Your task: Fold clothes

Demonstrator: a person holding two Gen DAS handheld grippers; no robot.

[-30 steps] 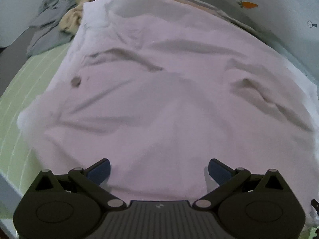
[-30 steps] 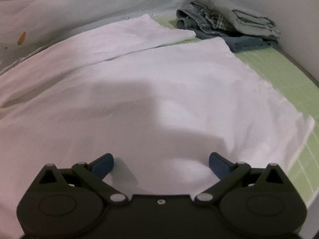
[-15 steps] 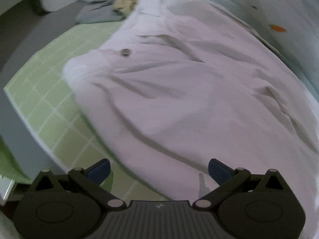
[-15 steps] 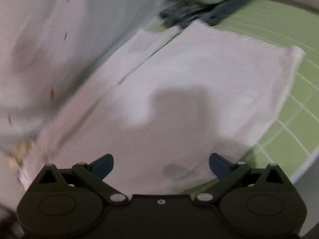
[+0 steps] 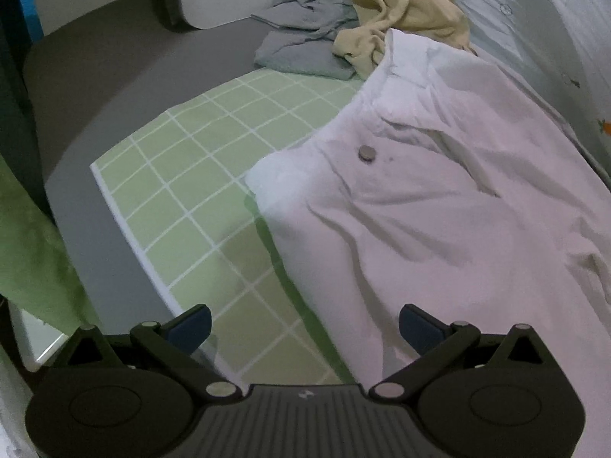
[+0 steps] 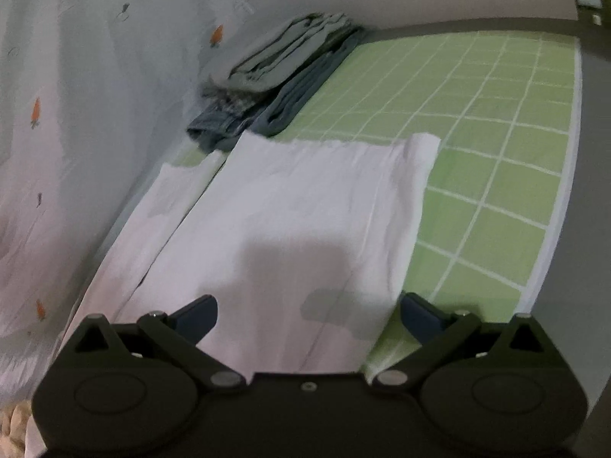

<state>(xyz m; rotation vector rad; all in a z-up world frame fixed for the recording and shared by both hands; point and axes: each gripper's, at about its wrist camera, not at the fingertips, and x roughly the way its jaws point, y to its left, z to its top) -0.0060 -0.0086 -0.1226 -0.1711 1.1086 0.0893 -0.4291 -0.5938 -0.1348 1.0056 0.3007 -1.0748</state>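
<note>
Blue-padded fingers (image 5: 191, 328) of the left gripper (image 5: 304, 329) stood spread with nothing between them above the near edge of the white cotton trousers (image 5: 439, 221), and the right gripper (image 6: 308, 316) hung equally wide and empty over the legs' hem end. The trousers lay flat along the green checked mat (image 5: 183, 175), the round metal waist button (image 5: 367, 152) facing up. The cloth looked thin, limp and light, perhaps slippery, so the firmer waistband corner (image 5: 263, 175) and hem corner (image 6: 422, 145) seemed the surest holds.

white garment (image 5: 439, 229) runs off right edge, far end cut. folded stack (image 6: 290, 65) blurred, items indistinct. small prints on sheet (image 6: 36, 112) too blurred to identify.
</note>
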